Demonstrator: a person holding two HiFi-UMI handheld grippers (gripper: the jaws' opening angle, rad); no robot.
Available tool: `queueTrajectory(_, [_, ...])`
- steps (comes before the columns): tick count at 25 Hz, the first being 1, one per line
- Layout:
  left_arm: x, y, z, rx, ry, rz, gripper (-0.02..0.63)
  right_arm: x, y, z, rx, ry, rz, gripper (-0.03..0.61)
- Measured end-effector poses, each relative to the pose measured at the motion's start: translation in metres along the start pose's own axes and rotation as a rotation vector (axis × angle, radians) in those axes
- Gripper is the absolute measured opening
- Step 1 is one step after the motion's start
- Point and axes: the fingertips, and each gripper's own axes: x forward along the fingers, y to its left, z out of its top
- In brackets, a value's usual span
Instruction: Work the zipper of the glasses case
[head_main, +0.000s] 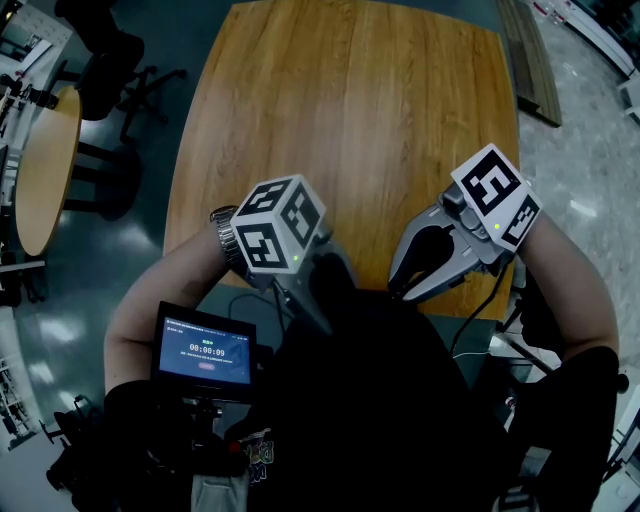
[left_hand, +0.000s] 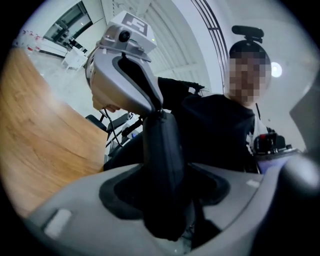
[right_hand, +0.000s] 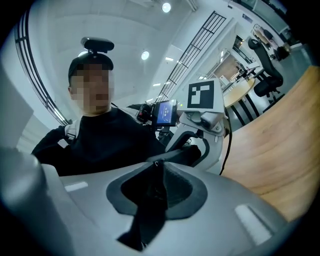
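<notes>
Head view: looks steeply down on a wooden table (head_main: 350, 120) and, at its near edge, on the left gripper (head_main: 320, 310) and the right gripper (head_main: 400, 290), both held off the wood and angled in toward each other above the person's dark top. Cannot separate the black glasses case from that dark cloth here. Catches a small lit screen (head_main: 205, 350) at lower left, found again only as a tiny patch in the right gripper view.

Left gripper view: settles the left gripper's grip. Shows jaws spread wide and clamped on the glasses case (left_hand: 162, 170), with pads pressed to both of its sides. Shows the case as a long dark body running away from the camera and upward, long axis in line with the jaws, far end meeting the tip of the right gripper. Places it in the air beside the table edge, in front of the person's chest, touching no wood.

Right gripper view: settles the right gripper's grip. Shows jaws almost together, pinched on a thin black tab (right_hand: 145, 215) at the case's near end. Shows the rest of the case stretching away toward the left gripper, with the table off to the right.
</notes>
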Motion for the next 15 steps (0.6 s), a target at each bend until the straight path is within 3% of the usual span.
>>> queueTrajectory(8, [-0.004, -0.006, -0.003, -0.003, -0.03, -0.004, 0.267, 0.001, -0.005, 0.003, -0.027, -0.006, -0.025, 0.075])
queueTrajectory(12, [-0.001, -0.006, -0.001, 0.006, -0.027, -0.007, 0.267, 0.002, -0.006, 0.002, 0.025, -0.024, 0.032, 0.031])
queueTrajectory(15, [0.001, -0.005, -0.001, 0.02, -0.009, -0.019, 0.268, 0.005, -0.004, 0.005, 0.039, -0.049, 0.088, 0.038])
